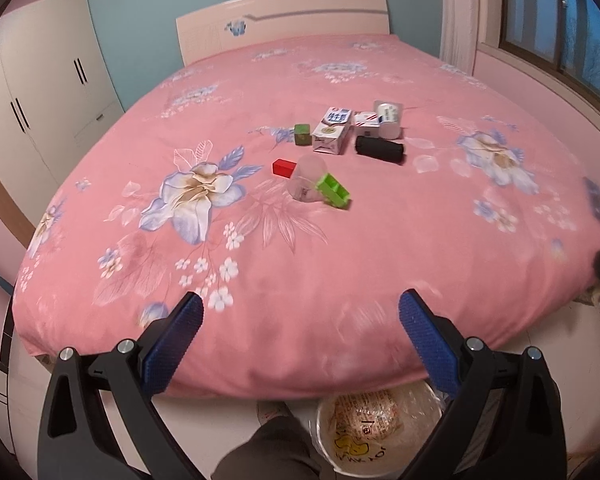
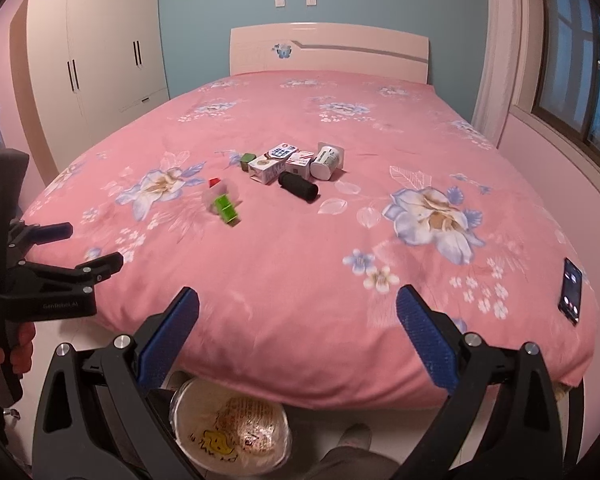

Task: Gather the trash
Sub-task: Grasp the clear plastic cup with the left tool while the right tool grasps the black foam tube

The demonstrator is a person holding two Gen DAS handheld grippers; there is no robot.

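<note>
Tongs of the left gripper spread wide, blue pads well apart, nothing held. Same for the right gripper: wide open, empty. Both poised over the foot edge of a bed with a pink flowered cover.

Directly below, on the floor against the bed's foot: lined trash bin, a wrapper already inside, beside a person's foot.

Ahead, mid-bed, well apart from both tongs: a cluster of litter. Nearest, a clear plastic cup on its side, touching a green block with its long axis slanting toward the near right; a red block just behind. Further back, a dark green cube, a milk carton, a small striped box and a white tub, tightly grouped. In front of these, a black roll, long axis running side to side.

Almost dead centre for the left tongs, left of centre for the right; probably the left better lined up for the cup.

Open cover on every side of the cluster, ample room for approach. Near the right foot corner, a phone, close to the edge, probably not trash.
</note>
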